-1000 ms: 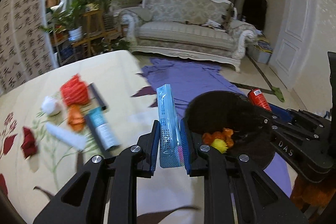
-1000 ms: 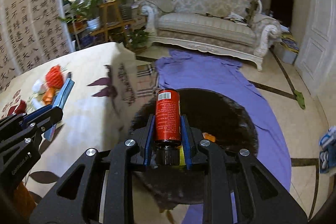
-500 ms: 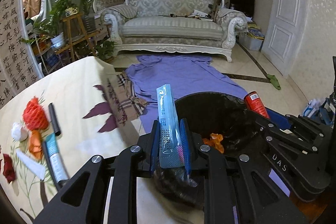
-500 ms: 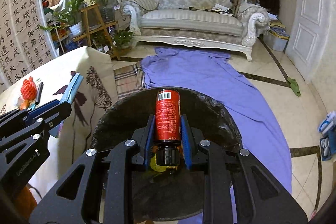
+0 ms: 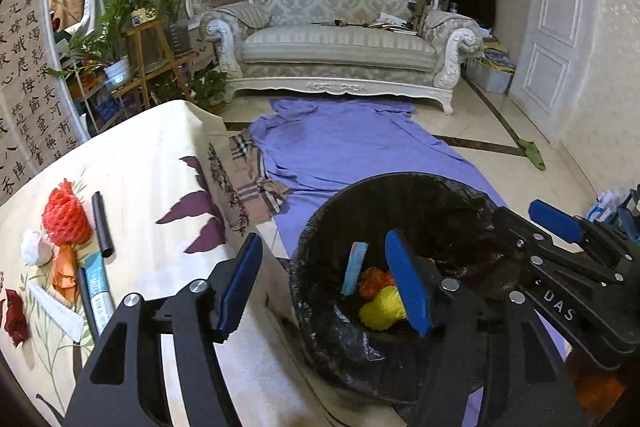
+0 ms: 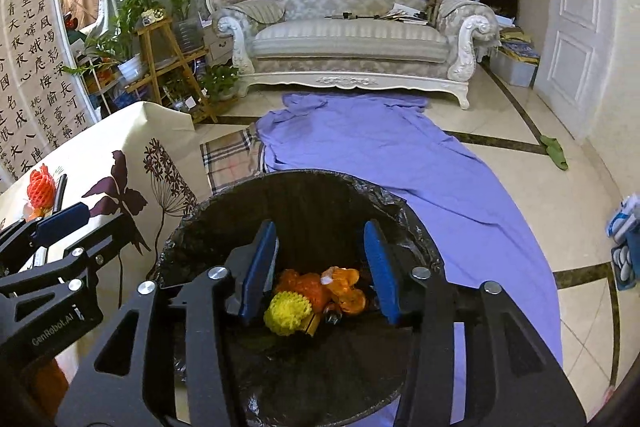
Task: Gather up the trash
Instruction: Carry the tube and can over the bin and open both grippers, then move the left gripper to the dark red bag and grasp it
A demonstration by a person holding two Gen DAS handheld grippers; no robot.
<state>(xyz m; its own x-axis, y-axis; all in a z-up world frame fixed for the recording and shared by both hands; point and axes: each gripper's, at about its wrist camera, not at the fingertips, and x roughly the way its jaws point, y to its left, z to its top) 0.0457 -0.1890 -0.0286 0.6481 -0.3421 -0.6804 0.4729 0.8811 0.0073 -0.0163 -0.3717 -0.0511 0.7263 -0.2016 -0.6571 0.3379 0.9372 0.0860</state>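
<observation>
Both the left tongs (image 5: 326,277) and right tongs (image 6: 320,267) gape apart, empty, above the black-lined trash bin (image 6: 208,227). A blue packet (image 5: 355,268) stands tilted inside it beside orange and yellow scraps (image 6: 288,313). More litter lies on the bench (image 5: 140,155).

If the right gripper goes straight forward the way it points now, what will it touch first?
Probably the trash in the bin. The right gripper points down into the black-lined trash bin, jaws open and empty; the orange wrapper and yellow foam net lie directly ahead. Depth is unclear, so the bin's far wall could come first.
</observation>
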